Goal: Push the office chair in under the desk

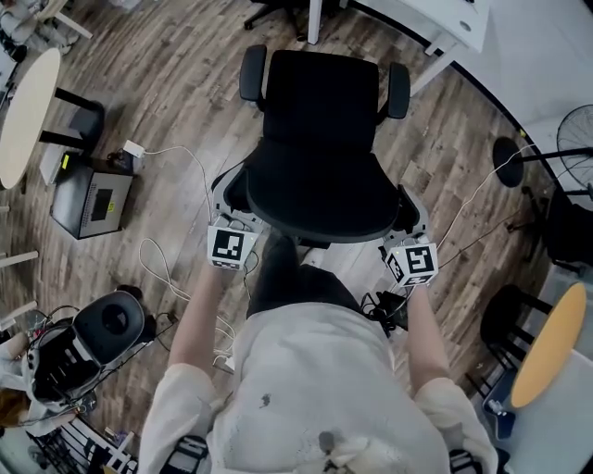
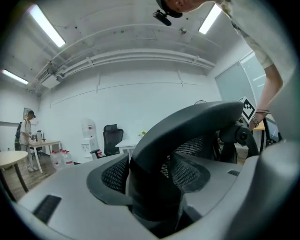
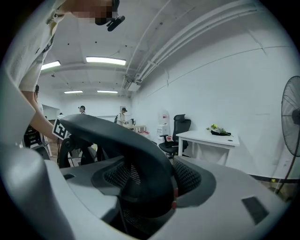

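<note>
Behind the office chair, a person is standing on the wood floor and holding a pair of tongs at each side of the backrest. The left tongs are standing spread wide, with the black top edge of the backrest filling the gap between the jaws. The right tongs are spread just as wide around that same edge on the other side. Each pair is carrying a cube printed with black-and-white square patterns.

The chair is sitting out on the open floor, its seat pointing away from the person toward a white tabletop. It is near the tabletop but not under it. A slanted white leg of that tabletop is standing just beyond the chair's right armrest.

To the left, a dark box is lying on the floor, its panel too small to read. A white plug is lying beside it, its cable trailing toward the chair. A round pale tabletop is showing farther left, a round yellow one is showing at the right, and a fan is standing beyond.

Across the room, a second black chair is sitting beside another white tabletop, which is bearing a small plant. A water dispenser is standing against the wall, and people are moving about at the far end.
</note>
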`<state>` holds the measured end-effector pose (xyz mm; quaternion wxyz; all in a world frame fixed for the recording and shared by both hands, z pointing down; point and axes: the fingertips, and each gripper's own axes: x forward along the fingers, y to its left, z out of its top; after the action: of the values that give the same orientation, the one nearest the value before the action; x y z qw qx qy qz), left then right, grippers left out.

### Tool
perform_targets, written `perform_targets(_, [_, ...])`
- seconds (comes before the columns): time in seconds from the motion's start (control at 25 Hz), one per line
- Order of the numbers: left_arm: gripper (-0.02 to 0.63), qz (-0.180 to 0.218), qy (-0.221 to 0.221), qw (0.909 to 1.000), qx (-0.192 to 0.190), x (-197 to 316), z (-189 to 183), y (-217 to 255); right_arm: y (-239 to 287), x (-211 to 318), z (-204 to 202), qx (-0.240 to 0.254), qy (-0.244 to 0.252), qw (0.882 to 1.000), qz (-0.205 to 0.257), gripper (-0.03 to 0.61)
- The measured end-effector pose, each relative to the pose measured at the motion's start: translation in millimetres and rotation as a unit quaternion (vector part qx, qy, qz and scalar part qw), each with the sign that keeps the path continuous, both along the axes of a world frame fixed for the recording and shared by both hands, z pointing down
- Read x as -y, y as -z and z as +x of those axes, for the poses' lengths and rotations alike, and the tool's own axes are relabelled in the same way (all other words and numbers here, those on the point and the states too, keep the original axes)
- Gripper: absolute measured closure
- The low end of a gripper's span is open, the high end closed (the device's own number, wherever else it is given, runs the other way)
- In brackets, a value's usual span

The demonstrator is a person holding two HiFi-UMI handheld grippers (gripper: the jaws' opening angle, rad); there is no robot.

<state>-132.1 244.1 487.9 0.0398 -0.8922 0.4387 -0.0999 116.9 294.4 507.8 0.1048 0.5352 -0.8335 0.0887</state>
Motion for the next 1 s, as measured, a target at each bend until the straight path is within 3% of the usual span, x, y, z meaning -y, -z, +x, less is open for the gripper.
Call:
perform_targets(0.52, [0.325, -0.004, 0.002, 0.9999, -0.011, -1.6, -3.3, -5.6, -5.9, -3.9, -1.5, 0.002, -0.004, 1.000, -0.005, 0.293])
perform_targets(1.0, [0.327, -0.001, -0.016, 0.9999, -0.005, 34.7, -9.5, -8.9, -6.2, 22.9, -8.4, 0.003, -0.020, 1.000, -0.006, 0.293])
